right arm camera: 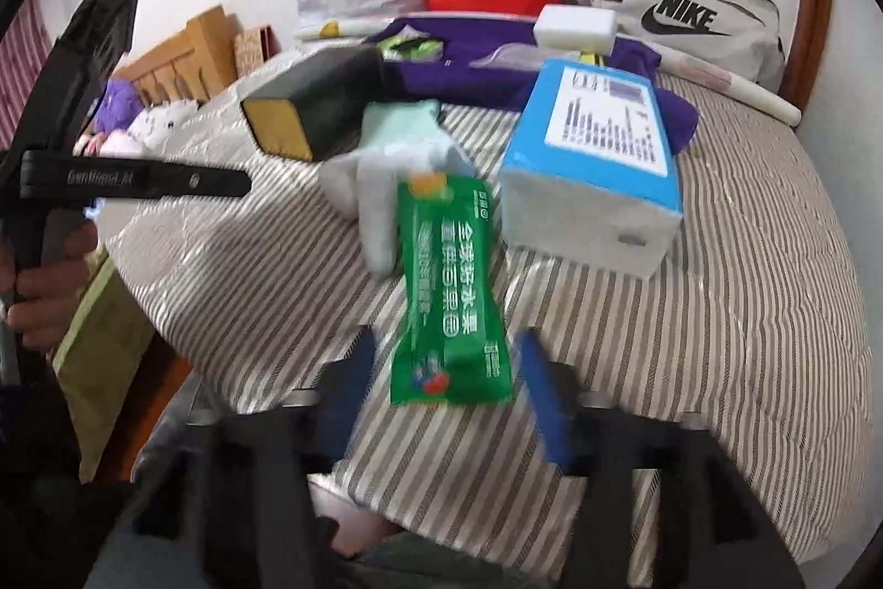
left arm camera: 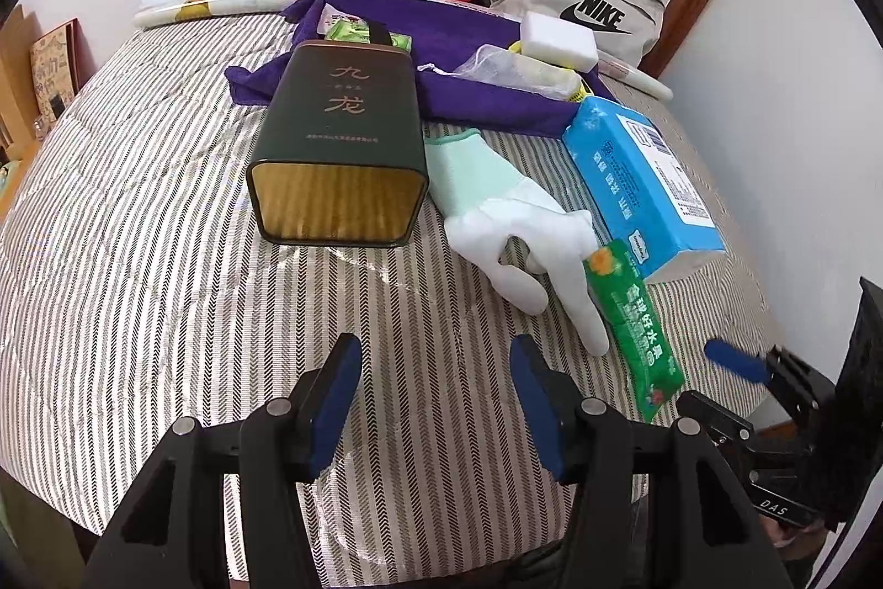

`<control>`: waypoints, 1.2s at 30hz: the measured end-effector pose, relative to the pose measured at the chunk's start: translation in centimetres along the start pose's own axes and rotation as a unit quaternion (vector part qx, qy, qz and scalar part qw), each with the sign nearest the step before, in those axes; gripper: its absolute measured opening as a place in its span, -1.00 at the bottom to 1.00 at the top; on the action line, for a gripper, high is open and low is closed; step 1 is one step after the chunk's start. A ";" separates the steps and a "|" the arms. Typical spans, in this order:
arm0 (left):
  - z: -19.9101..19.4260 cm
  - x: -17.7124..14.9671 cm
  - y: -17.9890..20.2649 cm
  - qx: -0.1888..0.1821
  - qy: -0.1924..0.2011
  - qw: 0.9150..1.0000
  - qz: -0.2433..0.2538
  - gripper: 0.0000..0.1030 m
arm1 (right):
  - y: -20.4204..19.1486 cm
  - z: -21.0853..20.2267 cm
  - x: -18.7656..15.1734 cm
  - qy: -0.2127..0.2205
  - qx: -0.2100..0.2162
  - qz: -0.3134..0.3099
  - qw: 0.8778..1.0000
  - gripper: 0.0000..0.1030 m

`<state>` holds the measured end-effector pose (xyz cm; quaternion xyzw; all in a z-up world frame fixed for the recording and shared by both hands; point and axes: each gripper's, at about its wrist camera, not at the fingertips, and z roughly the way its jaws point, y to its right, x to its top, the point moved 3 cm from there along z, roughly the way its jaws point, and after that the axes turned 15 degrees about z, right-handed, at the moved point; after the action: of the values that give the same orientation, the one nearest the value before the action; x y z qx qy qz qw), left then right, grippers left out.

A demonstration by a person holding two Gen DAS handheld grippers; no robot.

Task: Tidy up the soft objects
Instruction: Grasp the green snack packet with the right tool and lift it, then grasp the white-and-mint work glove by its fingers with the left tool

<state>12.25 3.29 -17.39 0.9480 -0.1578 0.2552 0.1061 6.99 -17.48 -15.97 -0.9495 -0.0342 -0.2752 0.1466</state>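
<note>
Progress looks early from where I sit: most of the soft things are loose on the striped bed (left arm camera: 138, 213), and I see nothing inside the dark green tin (left arm camera: 336, 147), which lies on its side with its gold-lined mouth toward me. I take that tin for the likely container, though I can't be sure.

My right gripper (right arm camera: 447, 401) has its jaws standing apart with the near end of the green packet (right arm camera: 450, 291) lying between them; the pads aren't pressing on it, so I read it as lying free on the bed, its far end over the fingers of the white and mint glove (left arm camera: 513, 224). The right view is blurred.

My left gripper (left arm camera: 436, 401) hangs over bare bedding with its jaws half open and holding nothing.

What's left, as I judge it: the glove, the packet, the blue tissue pack (left arm camera: 634, 180) just beside them, and further back the purple cloth (left arm camera: 485, 92) with the white sponge (left arm camera: 560, 42) and a clear bag of yellow items on it. None of these looks sorted yet.
</note>
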 end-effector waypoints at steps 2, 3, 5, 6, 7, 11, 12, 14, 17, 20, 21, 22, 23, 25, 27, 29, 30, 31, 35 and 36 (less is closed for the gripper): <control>0.2 0.0 0.1 -0.001 -0.002 1.000 0.002 0.04 | 0.0 0.5 0.6 0.000 0.019 0.002 1.000 0.23; 0.3 0.0 0.1 -0.001 -0.004 1.000 0.002 0.04 | 0.0 0.9 0.8 -0.001 0.021 0.004 1.000 0.26; 0.5 0.0 0.2 -0.002 -0.007 1.000 0.004 0.04 | 0.0 1.8 1.3 -0.002 0.017 0.006 1.000 0.27; 0.7 0.0 0.3 -0.003 -0.010 1.000 0.006 0.04 | 0.1 2.5 1.6 -0.006 0.013 0.008 1.000 0.27; 0.8 0.0 0.3 -0.003 -0.011 1.000 0.007 0.04 | 0.1 2.9 1.8 -0.009 0.010 0.010 1.000 0.27; 1.3 0.1 0.5 -0.008 -0.012 1.000 0.011 0.04 | 0.3 5.3 2.1 -0.026 0.001 0.017 1.000 0.28; 1.4 0.2 0.5 -0.011 -0.012 1.000 0.012 0.04 | 0.2 5.4 2.1 -0.014 0.000 0.013 1.000 0.21; 1.7 0.3 0.7 -0.016 -0.011 1.000 0.014 0.04 | 0.1 5.4 2.0 -0.011 0.002 0.004 1.000 -0.29; 2.0 0.8 1.3 -0.029 0.001 0.999 0.014 0.04 | 0.1 4.7 1.4 -0.011 -0.003 -0.017 1.000 -0.41; 2.6 1.5 2.4 -0.039 0.004 0.999 0.018 0.04 | 0.7 3.8 0.6 -0.018 0.011 -0.002 1.000 -0.42; 2.9 1.8 3.0 -0.039 0.003 0.999 0.023 0.04 | 0.8 3.4 0.4 -0.017 0.011 0.000 1.000 -0.43; 3.1 2.2 3.3 -0.038 0.005 0.999 0.025 0.04 | 0.9 3.1 0.2 -0.015 0.009 0.001 1.000 -0.43; 3.5 2.5 3.9 -0.034 0.004 0.999 0.027 0.04 | 1.1 2.6 -0.2 -0.011 0.008 0.000 1.000 -0.43; 4.3 3.1 4.6 -0.030 -0.006 0.999 0.033 0.04 | 1.6 2.0 -0.5 -0.006 0.006 0.002 1.000 -0.43; 5.2 3.7 5.3 -0.023 -0.014 0.999 0.035 0.04 | 2.5 1.3 -0.8 -0.004 0.005 0.015 1.000 -0.43; 5.9 4.2 5.6 -0.010 -0.018 0.999 0.030 0.04 | 3.6 0.9 -1.1 -0.004 0.000 0.026 1.000 -0.43; 6.2 4.5 5.7 -0.006 -0.017 0.999 0.027 0.04 | 4.0 0.8 -1.2 -0.003 -0.007 0.028 1.000 -0.43; 6.5 4.8 5.9 -0.003 -0.015 1.000 0.022 0.04 | 4.6 0.7 -1.3 -0.002 -0.017 0.030 0.999 -0.43; 7.3 5.9 6.7 0.019 -0.013 0.999 0.030 0.04 | 6.1 0.6 -1.6 -0.003 -0.021 0.043 0.999 -0.43; 7.9 6.1 6.8 0.026 -0.022 0.999 0.031 0.04 | 6.2 0.5 -1.6 -0.003 -0.018 0.046 0.999 -0.43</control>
<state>18.41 -6.75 -20.09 0.9504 -0.1829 0.2417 0.0695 6.83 -23.26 -18.86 -0.9533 0.0137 -0.2664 0.1418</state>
